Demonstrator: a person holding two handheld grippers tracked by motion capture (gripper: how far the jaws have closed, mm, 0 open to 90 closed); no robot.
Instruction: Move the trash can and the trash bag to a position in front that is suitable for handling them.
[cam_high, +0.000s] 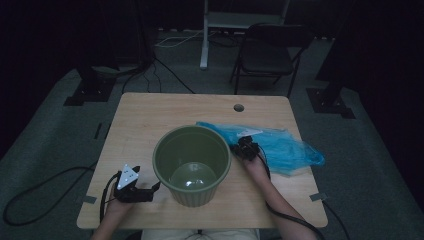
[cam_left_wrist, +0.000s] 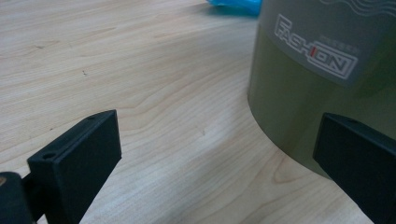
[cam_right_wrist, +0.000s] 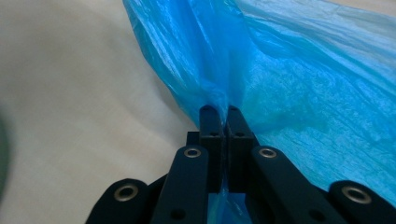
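Observation:
A green plastic bin (cam_high: 192, 162) stands upright in the middle of the wooden table (cam_high: 145, 120), empty inside. Behind and to its right lies a crumpled blue plastic bag (cam_high: 280, 145). My right gripper (cam_high: 246, 148) sits at the bag's near edge, right of the bin rim. Its jaws are pressed together on a fold of the blue bag (cam_right_wrist: 280, 70), pinched at the tips of the right gripper (cam_right_wrist: 223, 112). My left gripper (cam_high: 150, 192) rests low on the table left of the bin, open. The bin wall (cam_left_wrist: 322, 79) with a "FASHION" label stands just past the left gripper (cam_left_wrist: 215, 149).
A round cable hole (cam_high: 238, 107) is in the table's far edge. A folding chair (cam_high: 270, 52) and a white stand (cam_high: 206, 35) are on the floor behind. Cables trail from both grippers off the table's near side.

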